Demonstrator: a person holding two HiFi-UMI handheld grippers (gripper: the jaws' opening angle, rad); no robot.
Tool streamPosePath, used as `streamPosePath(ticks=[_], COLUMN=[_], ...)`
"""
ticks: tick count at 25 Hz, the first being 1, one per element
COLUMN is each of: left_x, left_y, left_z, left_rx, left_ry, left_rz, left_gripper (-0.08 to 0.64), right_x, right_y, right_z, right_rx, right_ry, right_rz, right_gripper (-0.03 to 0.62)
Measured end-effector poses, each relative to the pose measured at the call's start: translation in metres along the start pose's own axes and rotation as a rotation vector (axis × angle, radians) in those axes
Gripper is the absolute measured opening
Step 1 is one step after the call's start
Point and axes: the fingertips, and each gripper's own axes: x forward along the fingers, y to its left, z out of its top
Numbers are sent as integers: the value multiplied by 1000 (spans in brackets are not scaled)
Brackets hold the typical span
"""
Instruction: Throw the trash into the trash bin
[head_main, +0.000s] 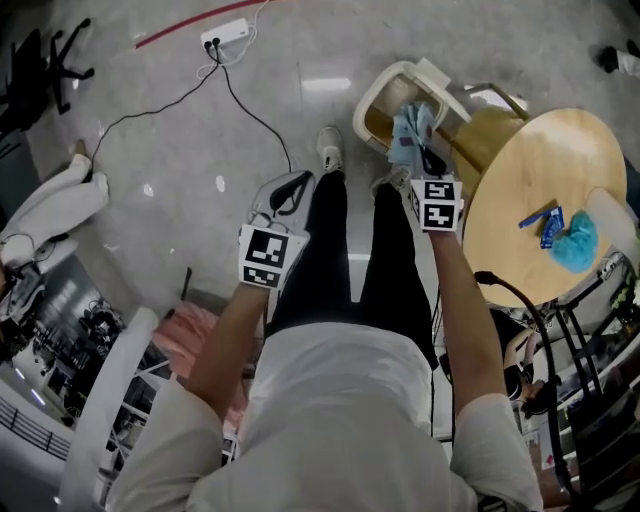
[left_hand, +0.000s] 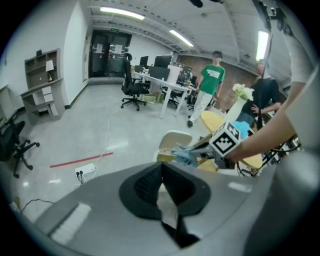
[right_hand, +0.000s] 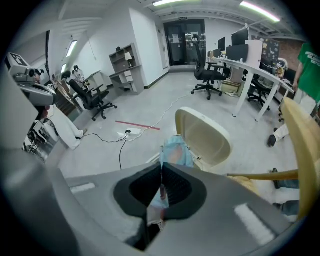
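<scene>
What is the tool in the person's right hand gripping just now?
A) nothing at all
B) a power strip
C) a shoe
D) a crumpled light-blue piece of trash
D: the right tool is shut on the light-blue trash, which the head view shows over the open trash bin.

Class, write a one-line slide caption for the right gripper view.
Right claw shut on pale blue trash, near the open bin.

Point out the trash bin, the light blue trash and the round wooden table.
trash bin (head_main: 372, 88), head view, cream rim.
light blue trash (head_main: 408, 140), head view, its middle.
round wooden table (head_main: 520, 170), head view, bare top.
</scene>
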Motion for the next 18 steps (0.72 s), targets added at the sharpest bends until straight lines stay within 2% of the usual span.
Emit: streamPosePath(ticks=[10,18], left_x=[38,67], left_y=[7,6], left_z=[-28,-50], left_rx=[28,14], left_ry=[29,43], left_rz=[-25,-46], left_gripper=[5,5], right_x=[63,102], right_y=[-8,-12], right_z=[-23,-47], right_rx=[33,48], right_ry=[11,33], right_rz=[4,6], right_gripper=[5,5])
